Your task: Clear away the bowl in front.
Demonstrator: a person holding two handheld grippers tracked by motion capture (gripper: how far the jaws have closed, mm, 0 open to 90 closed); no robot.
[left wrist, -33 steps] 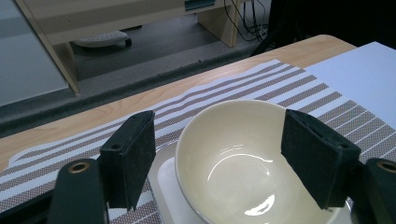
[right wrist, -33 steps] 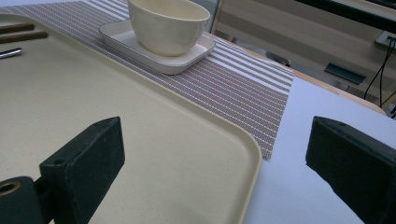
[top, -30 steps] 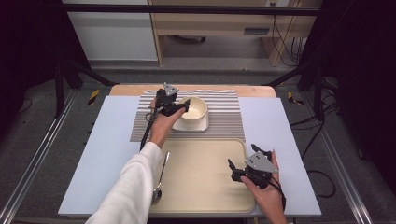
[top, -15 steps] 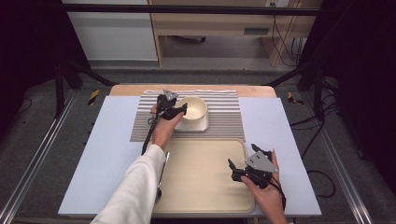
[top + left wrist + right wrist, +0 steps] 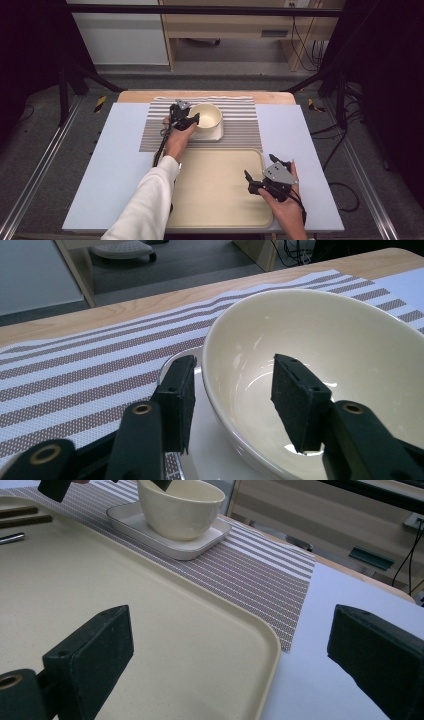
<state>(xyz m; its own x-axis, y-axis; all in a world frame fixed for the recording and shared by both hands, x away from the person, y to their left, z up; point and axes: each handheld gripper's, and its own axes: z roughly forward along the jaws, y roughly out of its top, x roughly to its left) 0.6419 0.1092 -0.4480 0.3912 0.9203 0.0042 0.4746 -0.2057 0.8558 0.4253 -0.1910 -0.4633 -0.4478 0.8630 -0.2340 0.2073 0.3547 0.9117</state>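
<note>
Left gripper (image 5: pixel 192 120) lowered, jaws closing astride bowl (image 5: pixel 206 118) rim, not gripping; right gripper (image 5: pixel 254 183) jaws wide.

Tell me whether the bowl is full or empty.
Empty: the bowl shows a bare, glossy inside, seen from the left gripper view.

Left gripper (image 5: pixel 194 120), arm in a white sleeve reaching toward 12 o'clock: its 2 jaws have just been closing, a rim between them, a gap showing at the outer pad. Right gripper (image 5: pixel 254 183) at 5 o'clock, jaws wide apart, pointing toward 9 o'clock.
</note>
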